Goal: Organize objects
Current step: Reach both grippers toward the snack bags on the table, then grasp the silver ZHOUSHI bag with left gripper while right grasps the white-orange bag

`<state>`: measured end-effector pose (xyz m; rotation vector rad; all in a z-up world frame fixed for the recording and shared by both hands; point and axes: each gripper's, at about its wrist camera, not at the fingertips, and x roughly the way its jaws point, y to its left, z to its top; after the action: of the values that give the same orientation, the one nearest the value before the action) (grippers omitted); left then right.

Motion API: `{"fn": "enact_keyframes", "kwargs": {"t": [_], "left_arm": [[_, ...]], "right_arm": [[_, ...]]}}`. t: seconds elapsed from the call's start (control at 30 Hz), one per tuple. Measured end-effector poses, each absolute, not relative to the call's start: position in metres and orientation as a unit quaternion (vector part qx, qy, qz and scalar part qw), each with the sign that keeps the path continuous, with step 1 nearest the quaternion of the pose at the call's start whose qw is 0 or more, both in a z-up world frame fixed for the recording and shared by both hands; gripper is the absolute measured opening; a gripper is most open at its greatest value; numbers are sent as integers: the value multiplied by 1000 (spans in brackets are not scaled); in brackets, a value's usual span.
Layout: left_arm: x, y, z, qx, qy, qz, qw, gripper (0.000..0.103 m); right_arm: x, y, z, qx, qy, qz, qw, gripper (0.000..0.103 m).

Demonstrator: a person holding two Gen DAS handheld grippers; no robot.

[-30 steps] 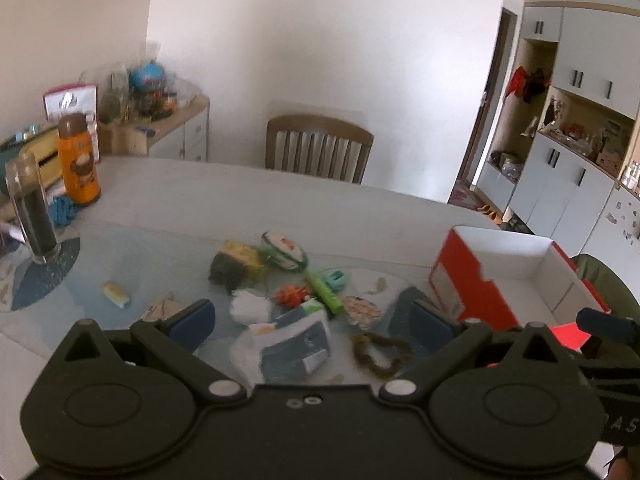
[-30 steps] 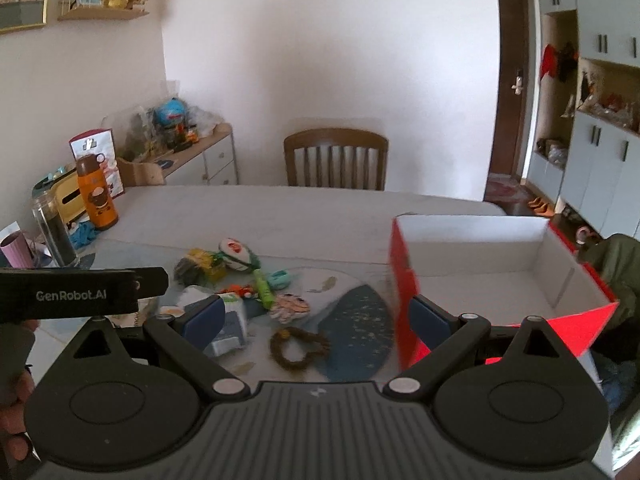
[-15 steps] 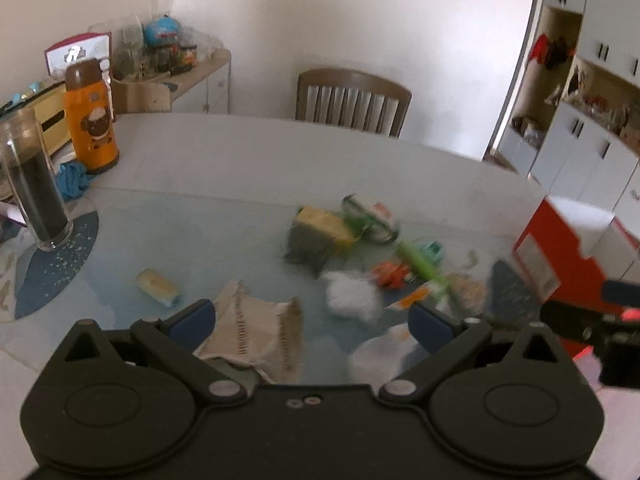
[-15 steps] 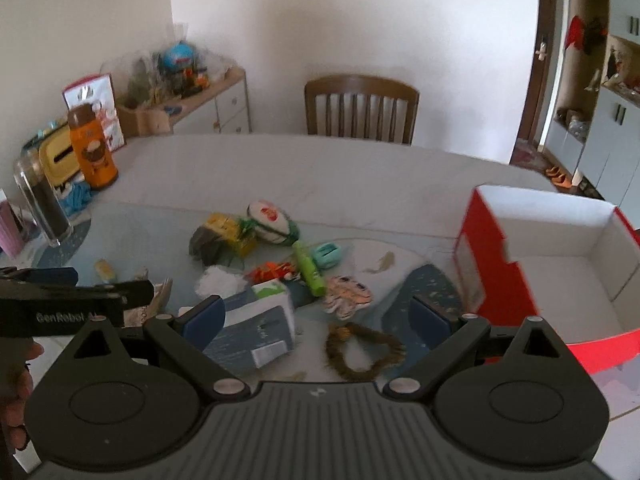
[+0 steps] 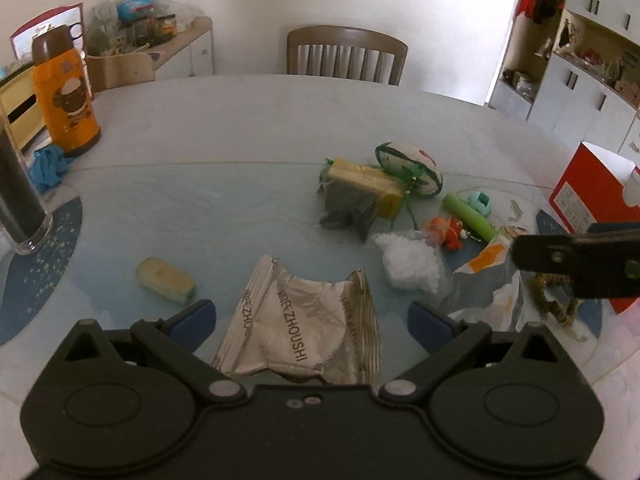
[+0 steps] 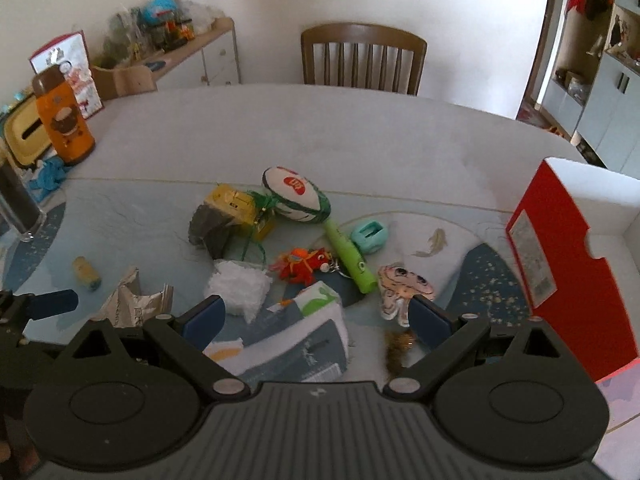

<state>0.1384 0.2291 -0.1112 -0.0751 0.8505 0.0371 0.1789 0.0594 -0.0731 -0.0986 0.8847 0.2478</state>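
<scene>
Small things lie in a pile on the glass-topped table (image 5: 224, 128). My left gripper (image 5: 312, 318) is open just above a crumpled silver wrapper (image 5: 304, 328), one finger on each side of it. Beside it are a small yellow block (image 5: 165, 280) and a white plastic wad (image 5: 408, 264). My right gripper (image 6: 316, 320) is open over a white-and-blue package (image 6: 296, 340). Beyond it lie a rugby ball (image 6: 296, 196), a yellow box (image 6: 236, 208), a green tube (image 6: 350, 258), an orange crab toy (image 6: 302, 266) and a jellyfish plush (image 6: 404, 288). The red box (image 6: 560, 264) stands open at the right.
An orange flask (image 5: 66, 92), a glass of dark liquid (image 5: 20, 200) and a blue cloth (image 5: 48, 164) stand at the table's left. A wooden chair (image 6: 362, 56) is at the far side, and a cluttered sideboard (image 6: 192, 52) stands by the wall. A brown wreath (image 5: 554, 304) lies near the red box.
My left gripper has swung left and come down over the silver wrapper. My right gripper has moved forward and down over the pile, leaving the red box at its right edge.
</scene>
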Motion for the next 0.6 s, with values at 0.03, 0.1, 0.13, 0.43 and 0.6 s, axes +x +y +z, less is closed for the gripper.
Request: {"fn": "enact_keyframes", "kwargs": {"t": [0.03, 0.1, 0.13, 0.43, 0.6], "left_arm": [[140, 229, -112, -34, 412, 14, 910, 102], [142, 231, -115, -33, 414, 13, 910, 101], [144, 233, -117, -35, 416, 12, 908, 101], [153, 245, -135, -39, 441, -4, 897, 98], [151, 247, -138, -46, 439, -9, 897, 95]], "right_arm": [[181, 62, -76, -47, 430, 117, 894, 99], [185, 66, -81, -51, 438, 109, 891, 99], [187, 68, -83, -51, 443, 106, 889, 99], [191, 67, -105, -62, 481, 100, 869, 98], [185, 63, -112, -67, 492, 107, 861, 96]]}}
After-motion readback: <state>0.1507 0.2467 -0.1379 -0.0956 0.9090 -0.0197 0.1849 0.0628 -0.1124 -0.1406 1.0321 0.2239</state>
